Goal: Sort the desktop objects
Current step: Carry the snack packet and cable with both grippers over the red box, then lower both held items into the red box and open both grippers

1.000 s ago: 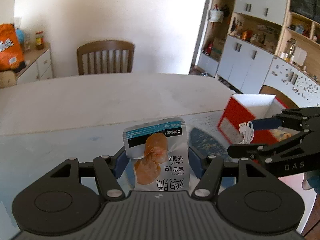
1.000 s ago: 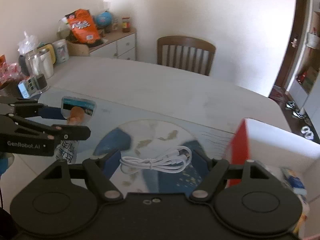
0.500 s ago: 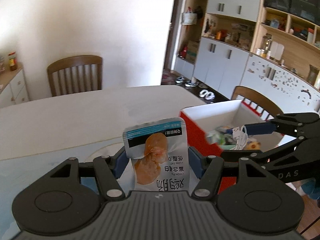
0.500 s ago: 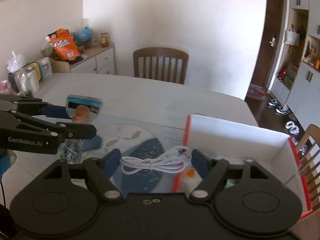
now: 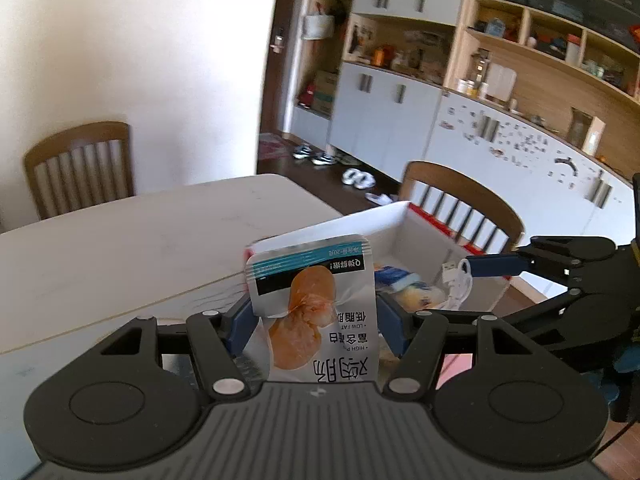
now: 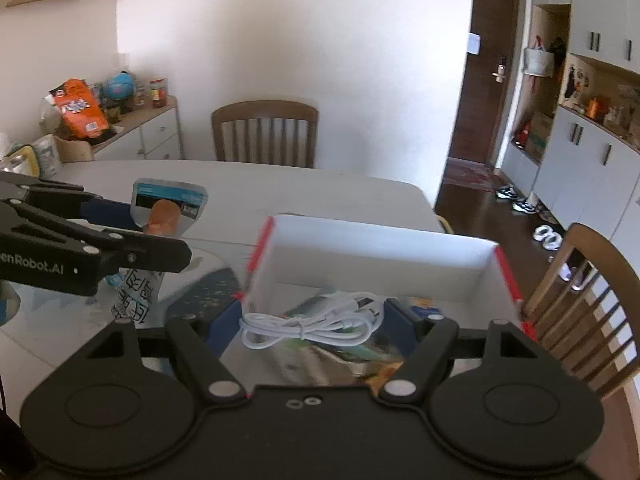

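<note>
My left gripper (image 5: 316, 320) is shut on a silver snack packet (image 5: 312, 304) with a teal band and an orange picture, held upright. In the right wrist view the same packet (image 6: 172, 200) hangs between the left gripper's (image 6: 160, 228) fingers, left of the box. My right gripper (image 6: 316, 326) is shut on a coiled white USB cable (image 6: 316, 320), held over the open red-and-white box (image 6: 380, 240). The left wrist view shows the box (image 5: 416, 232) just behind the packet, the cable (image 5: 456, 280) and the right gripper (image 5: 464, 288) above its right part. Several packets lie inside the box.
The box stands at the right end of a pale table (image 5: 140, 240). A wooden chair (image 6: 592, 300) stands close behind the box, another chair (image 6: 264, 132) at the far side. A sideboard (image 6: 136, 132) with an orange bag stands at the left; cabinets (image 5: 400, 120) line the right wall.
Both grippers have swung to the right, each still holding its object. The box has come from the right edge to the middle, and the cable now hangs over its opening.
</note>
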